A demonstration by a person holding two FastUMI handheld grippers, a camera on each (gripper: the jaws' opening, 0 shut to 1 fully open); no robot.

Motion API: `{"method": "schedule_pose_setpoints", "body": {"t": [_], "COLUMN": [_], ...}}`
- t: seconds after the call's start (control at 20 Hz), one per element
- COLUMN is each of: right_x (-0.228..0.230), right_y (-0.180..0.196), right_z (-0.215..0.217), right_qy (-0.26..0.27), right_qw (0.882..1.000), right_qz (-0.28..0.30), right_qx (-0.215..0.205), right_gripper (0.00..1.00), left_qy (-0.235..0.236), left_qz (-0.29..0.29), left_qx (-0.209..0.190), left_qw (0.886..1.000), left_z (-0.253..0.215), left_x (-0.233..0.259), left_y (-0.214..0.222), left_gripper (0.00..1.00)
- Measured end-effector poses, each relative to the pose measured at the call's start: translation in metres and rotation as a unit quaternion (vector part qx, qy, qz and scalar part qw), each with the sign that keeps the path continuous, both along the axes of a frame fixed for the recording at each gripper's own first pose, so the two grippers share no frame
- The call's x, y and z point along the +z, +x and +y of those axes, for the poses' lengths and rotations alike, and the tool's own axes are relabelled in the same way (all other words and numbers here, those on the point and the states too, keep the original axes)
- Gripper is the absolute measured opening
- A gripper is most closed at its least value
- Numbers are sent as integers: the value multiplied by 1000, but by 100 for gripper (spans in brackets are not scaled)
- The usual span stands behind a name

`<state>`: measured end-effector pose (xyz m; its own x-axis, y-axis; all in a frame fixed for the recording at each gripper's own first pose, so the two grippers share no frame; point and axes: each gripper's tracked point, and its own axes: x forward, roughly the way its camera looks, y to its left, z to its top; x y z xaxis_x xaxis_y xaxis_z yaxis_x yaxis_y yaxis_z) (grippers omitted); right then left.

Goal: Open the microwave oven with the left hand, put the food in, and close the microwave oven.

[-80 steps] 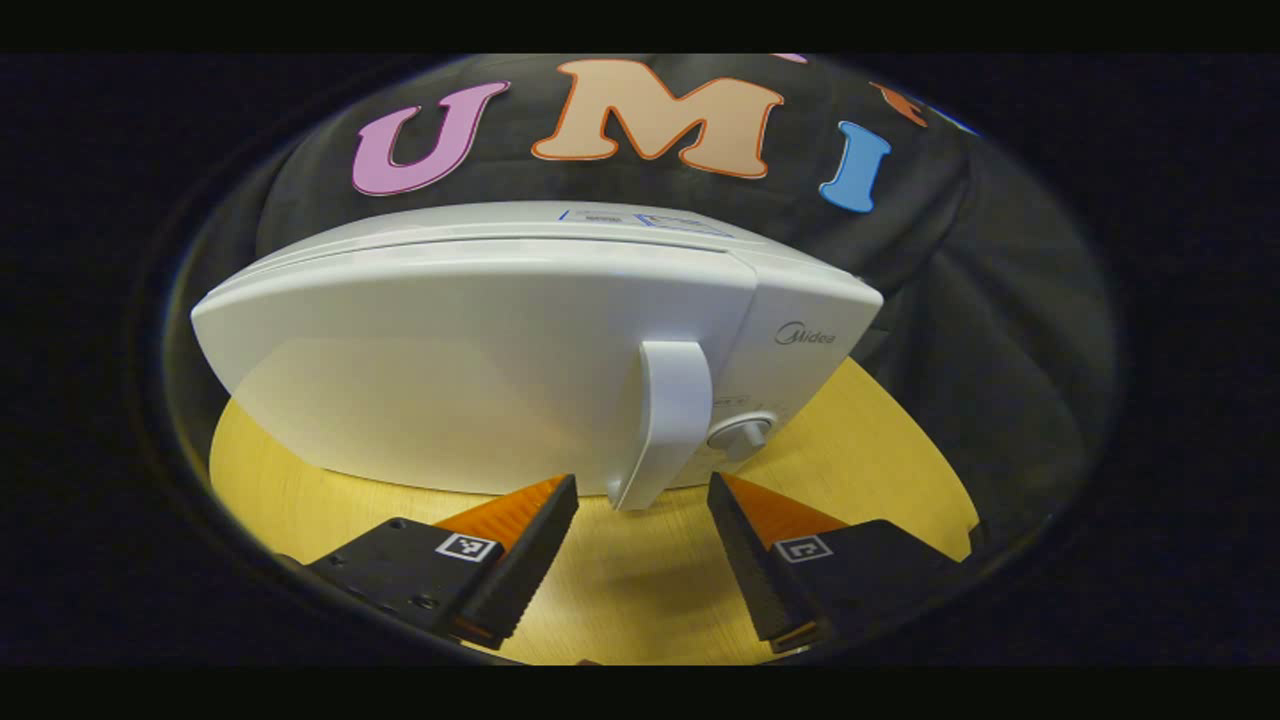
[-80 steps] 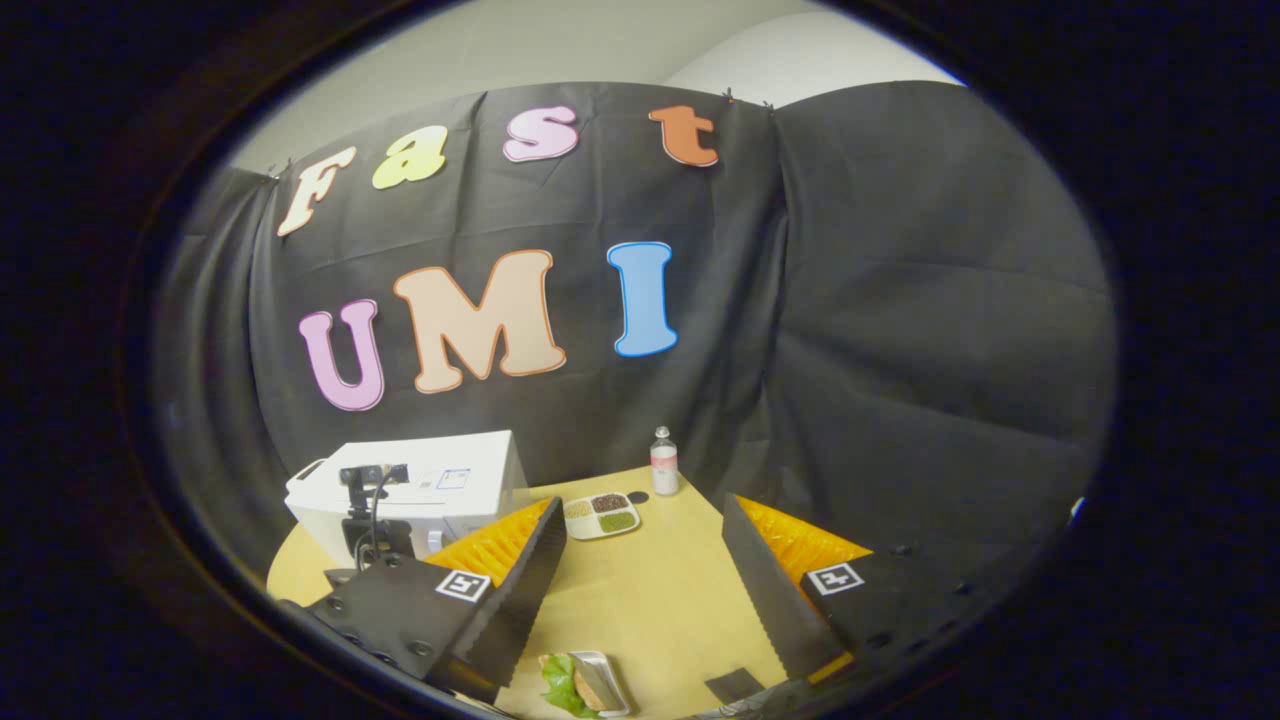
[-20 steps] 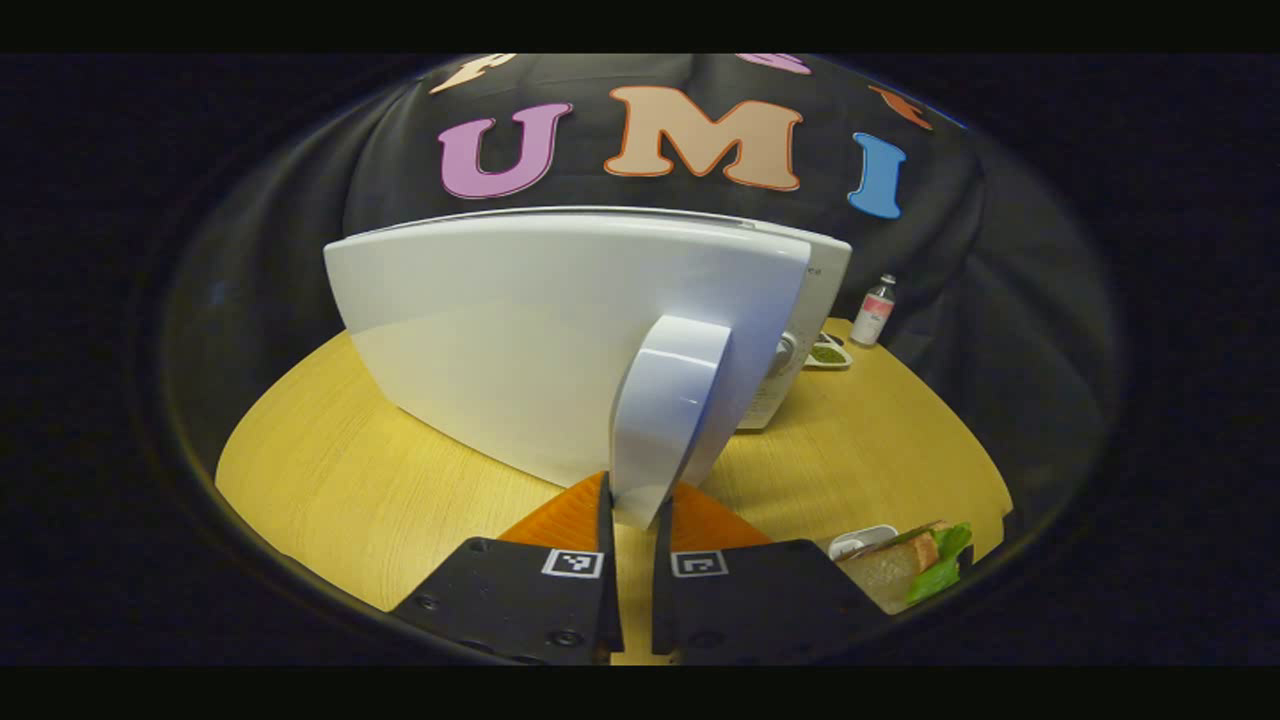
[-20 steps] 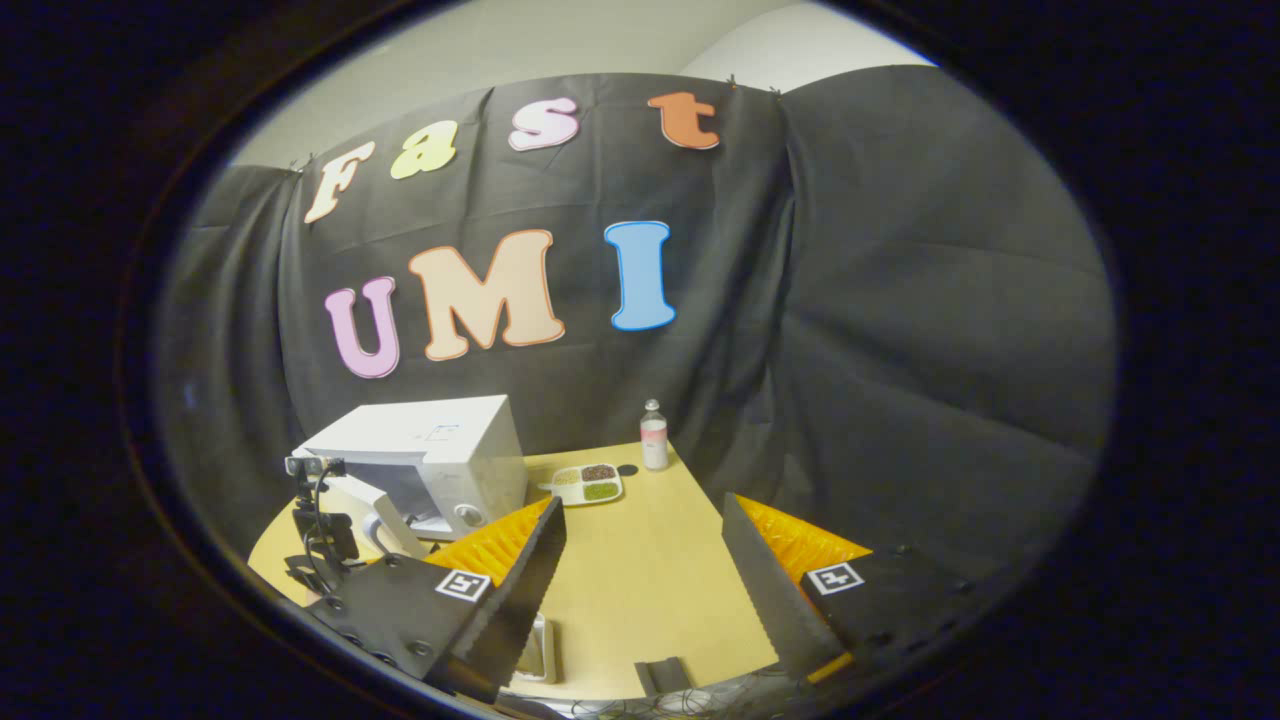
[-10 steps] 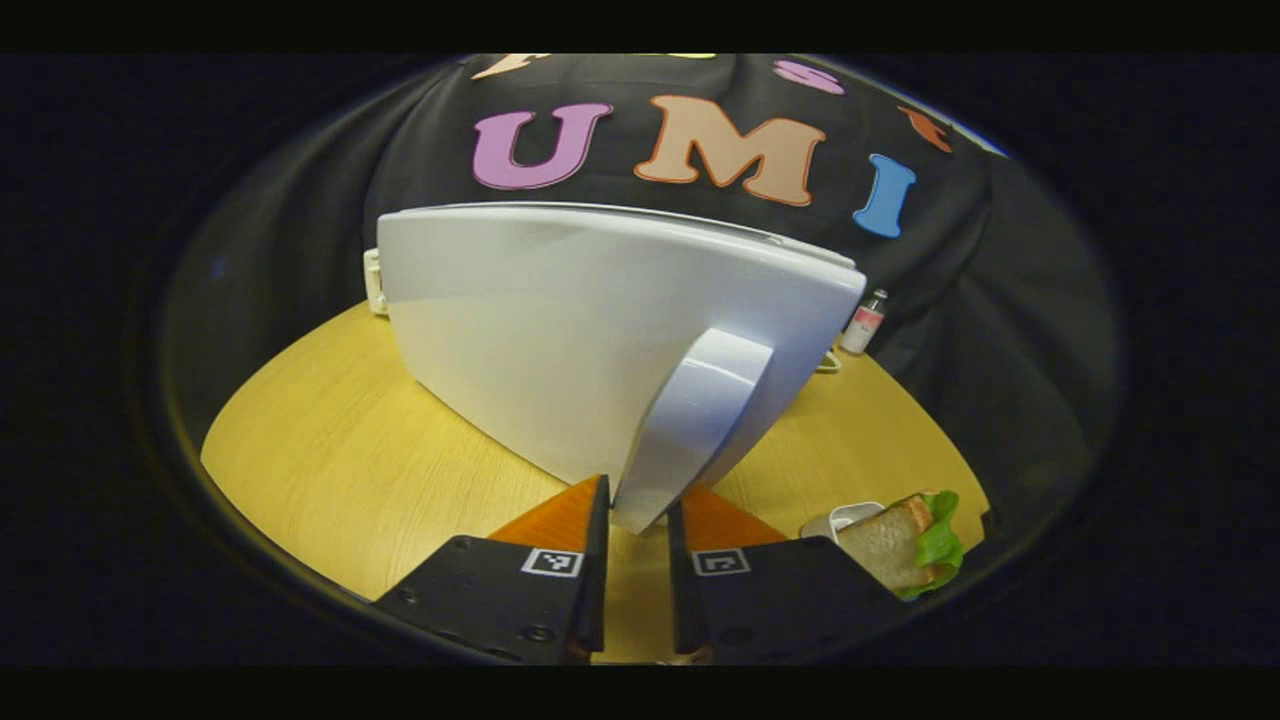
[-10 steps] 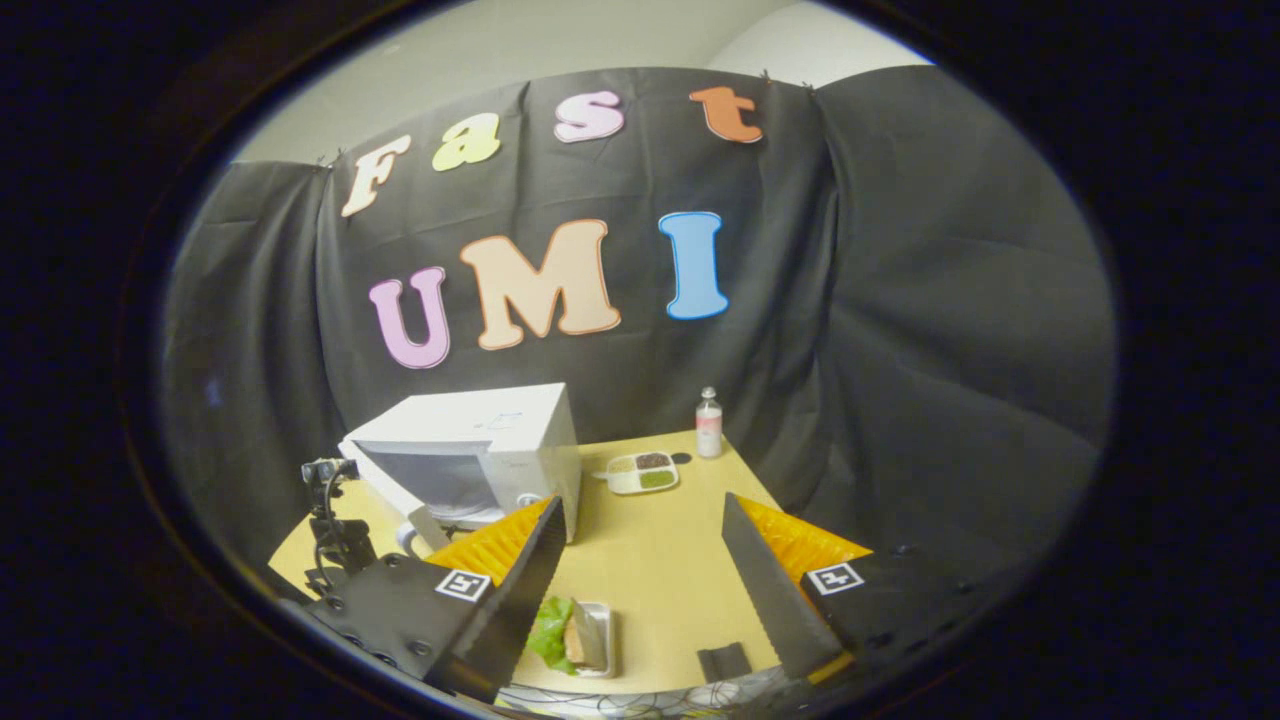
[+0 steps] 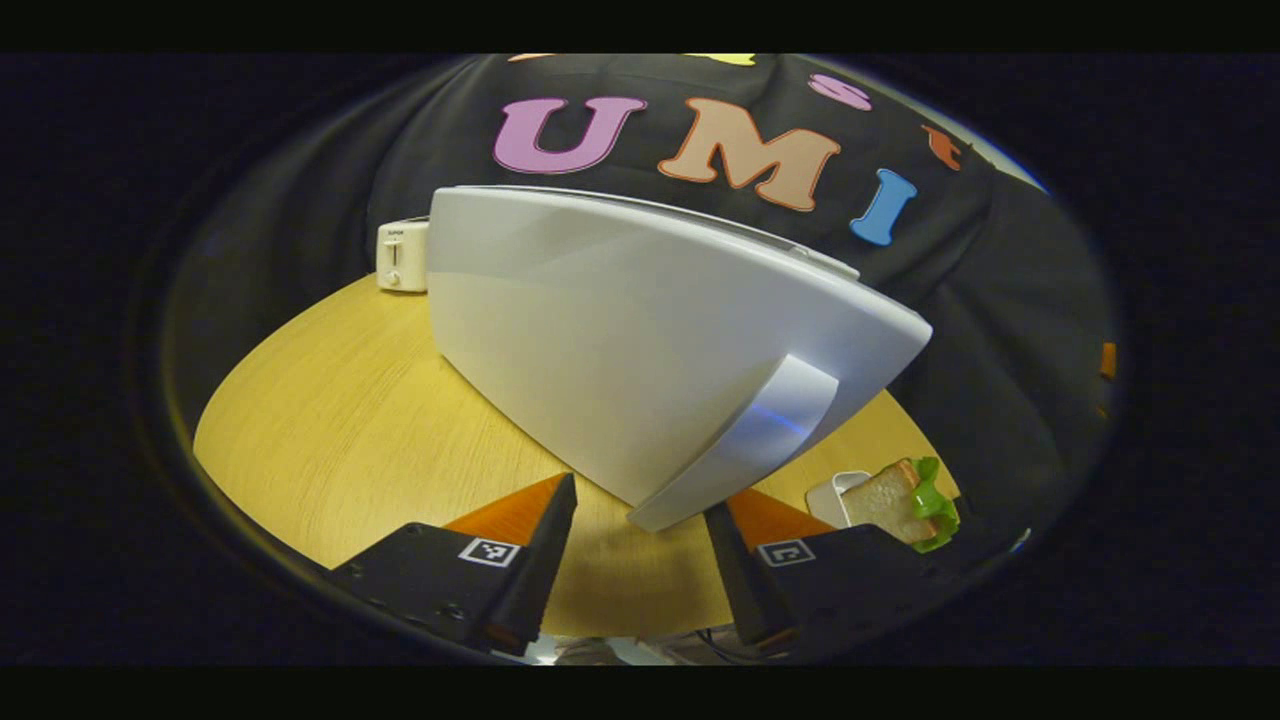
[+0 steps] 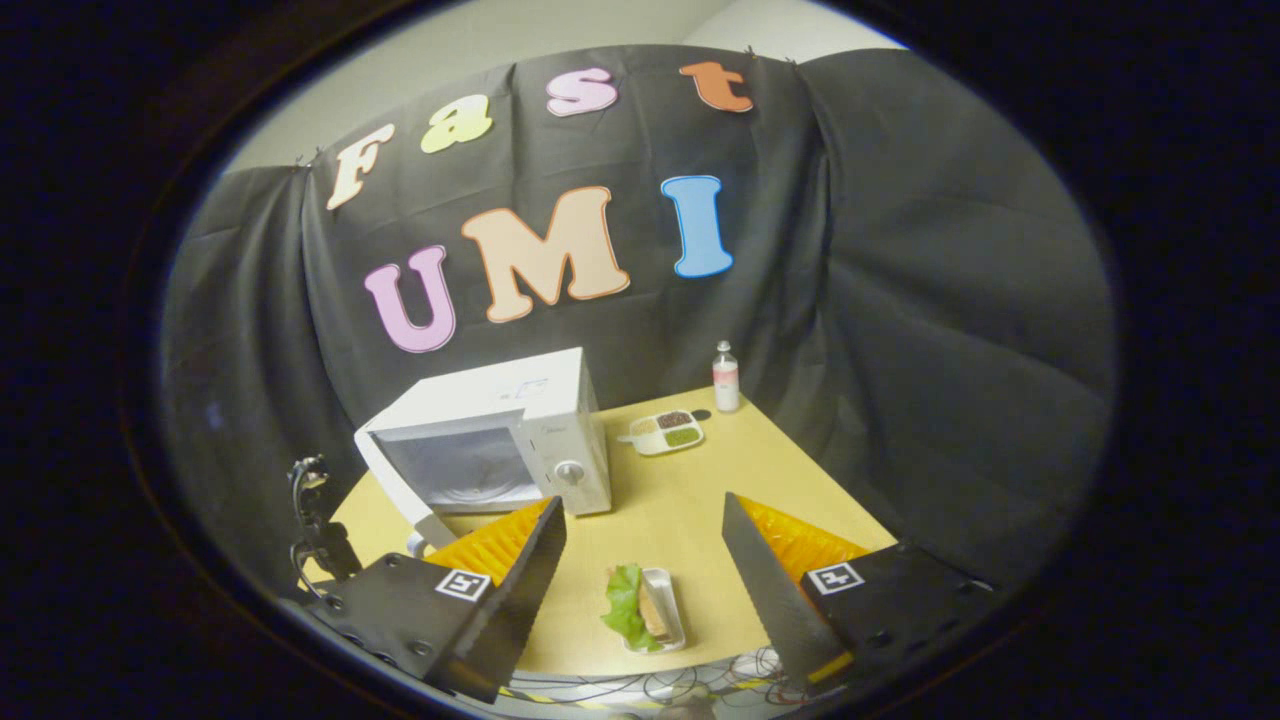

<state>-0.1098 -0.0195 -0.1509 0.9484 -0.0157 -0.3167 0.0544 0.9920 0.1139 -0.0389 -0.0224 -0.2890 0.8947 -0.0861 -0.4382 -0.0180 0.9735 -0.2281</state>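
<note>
The white microwave (image 8: pixel 560 420) stands at the back left of the round table with its door (image 8: pixel 392 480) swung wide open and the cavity showing. In the left gripper view the door's outer face (image 7: pixel 620 340) is close ahead. The lower tip of its handle (image 7: pixel 750 440) hangs between my left gripper's (image 7: pixel 640 505) open fingers, touching neither. A sandwich with lettuce (image 8: pixel 635 600) lies on a small white tray near the table's front edge, also the sandwich (image 7: pixel 895 495) at the right. My right gripper (image 8: pixel 642 505) hovers open above it, holding nothing.
A white toaster (image 7: pixel 402 255) stands behind the door at the table's far side. A divided dish (image 8: pixel 665 432) and a small bottle (image 8: pixel 726 377) sit right of the microwave. Cables hang at the table's front edge (image 8: pixel 640 685). The left gripper's camera mount (image 8: pixel 315 530) shows left of the door.
My left gripper has opened and let go of the door handle, and the door has swung wider. The right gripper has shifted so that the sandwich now lies below its fingers.
</note>
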Motion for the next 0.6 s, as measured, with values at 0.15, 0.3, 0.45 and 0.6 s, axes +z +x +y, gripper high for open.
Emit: {"method": "schedule_pose_setpoints", "body": {"t": [0.15,0.3,0.45,0.6], "right_x": [-10,-18,-26,-33], "right_y": [-10,-23,-36,-48], "right_z": [4,10,13,14], "right_qy": [0,18,37,49], "right_qw": [1000,999,999,998], "right_qz": [12,26,37,48], "right_qx": [-7,-10,-14,-17], "right_gripper": [92,92,92,90], "left_qy": [1,2,-14,-4], "left_qz": [-3,-16,-21,-33], "left_qx": [2,27,48,70], "left_qw": [1000,1000,999,997], "left_z": [15,42,64,93], "left_x": [1,6,10,18], "left_y": [-16,-33,-52,-69], "left_gripper": [78,86,98,98]}}
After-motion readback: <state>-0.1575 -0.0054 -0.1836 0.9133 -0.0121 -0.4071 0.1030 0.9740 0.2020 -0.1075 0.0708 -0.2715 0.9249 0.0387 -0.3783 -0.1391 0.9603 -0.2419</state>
